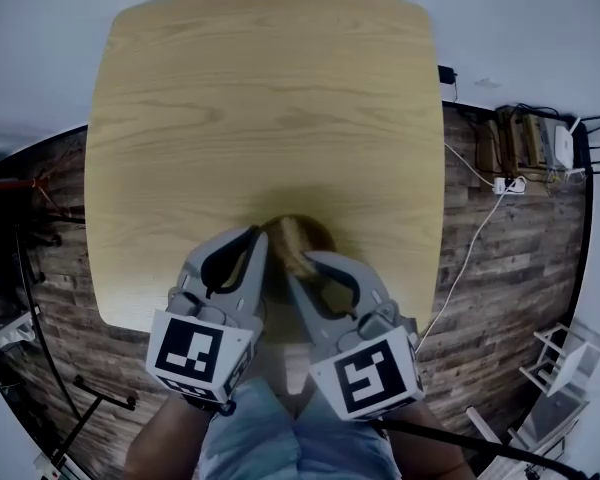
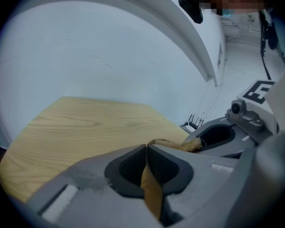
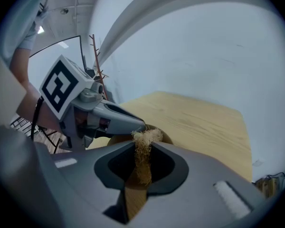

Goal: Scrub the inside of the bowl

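Around it all, a plank floor point(image 1: 500, 268) with cables point(image 1: 470, 238) trailing off to the right, and a pale wall point(image 2: 85, 51) beyond. In the middle, a light wood table point(image 1: 260, 98), bare but for one thing. Near its near edge, dead ahead of both grippers, a brown bowl point(image 1: 300, 236), mostly covered from above by their jaws. Round, so no long axis to line up with.

Left gripper point(image 1: 255, 248) clamped on the bowl's rim, the thin brown wall pinched between its jaws and steadying it. Right gripper point(image 1: 315, 268) just beside it, tips close together, jaws closed on a tuft of pale fibrous scrubber point(image 3: 143, 144). Tuft poking out past the jaw tips, right at the rim, with the hollow just ahead and below. Cannot tell whether touching the inner wall yet.

Probably at the start of scrubbing: right side better placed for the work. Next calls for pressing the tuft down into the hollow and sweeping round, while holding the rim firm against sliding on smooth wood.
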A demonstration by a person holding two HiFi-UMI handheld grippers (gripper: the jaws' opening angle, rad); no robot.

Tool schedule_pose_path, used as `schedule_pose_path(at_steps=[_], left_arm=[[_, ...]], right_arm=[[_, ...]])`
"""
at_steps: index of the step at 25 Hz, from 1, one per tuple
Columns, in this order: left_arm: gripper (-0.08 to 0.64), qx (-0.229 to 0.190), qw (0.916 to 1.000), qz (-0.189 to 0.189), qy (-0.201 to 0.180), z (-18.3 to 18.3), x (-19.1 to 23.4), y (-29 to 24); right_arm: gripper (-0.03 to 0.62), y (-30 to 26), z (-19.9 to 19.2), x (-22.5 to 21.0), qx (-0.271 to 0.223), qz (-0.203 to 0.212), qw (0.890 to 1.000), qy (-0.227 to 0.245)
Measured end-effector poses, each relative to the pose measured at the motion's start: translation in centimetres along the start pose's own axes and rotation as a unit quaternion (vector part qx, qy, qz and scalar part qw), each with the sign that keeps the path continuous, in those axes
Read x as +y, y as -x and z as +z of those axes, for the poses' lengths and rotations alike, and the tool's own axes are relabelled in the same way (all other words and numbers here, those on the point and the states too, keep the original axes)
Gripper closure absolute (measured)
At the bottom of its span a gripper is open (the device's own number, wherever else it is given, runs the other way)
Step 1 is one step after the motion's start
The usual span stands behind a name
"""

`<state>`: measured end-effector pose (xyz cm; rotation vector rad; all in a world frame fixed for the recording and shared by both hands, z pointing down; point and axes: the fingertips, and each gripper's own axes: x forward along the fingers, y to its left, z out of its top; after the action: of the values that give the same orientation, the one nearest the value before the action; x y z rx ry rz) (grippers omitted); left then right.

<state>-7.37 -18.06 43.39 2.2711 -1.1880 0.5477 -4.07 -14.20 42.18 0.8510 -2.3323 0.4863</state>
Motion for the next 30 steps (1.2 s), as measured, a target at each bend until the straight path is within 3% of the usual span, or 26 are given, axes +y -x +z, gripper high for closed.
schedule_pose_path(at_steps=[5, 11, 20, 30], left_arm=[[0.528, 0.003, 1.0000, -0.006, 0.007, -0.2, 0.3, -0.3], [0.528, -0.005, 1.0000, -0.005, 0.003, -0.1, 1.3, -0.5], [0.526, -0.009, 0.9999, 0.006, 0.003, -0.1, 1.8, -0.5], [0.525, -0.016, 0.9996, 0.023, 0.003, -0.1, 2.0, 0.2]], right_arm=[[0.532, -1.5, -0.1, 2.0, 0.005, 0.046, 0.998, 0.032], [0.534, -1.2, -0.4, 4.7, 0.020, 0.116, 0.993, 0.029], [0.534, 2.2, 0.2, 5.5, 0.007, 0.125, 0.991, 0.045], [0.532, 6.0, 0.2, 5.3, -0.020, 0.088, 0.995, 0.045]])
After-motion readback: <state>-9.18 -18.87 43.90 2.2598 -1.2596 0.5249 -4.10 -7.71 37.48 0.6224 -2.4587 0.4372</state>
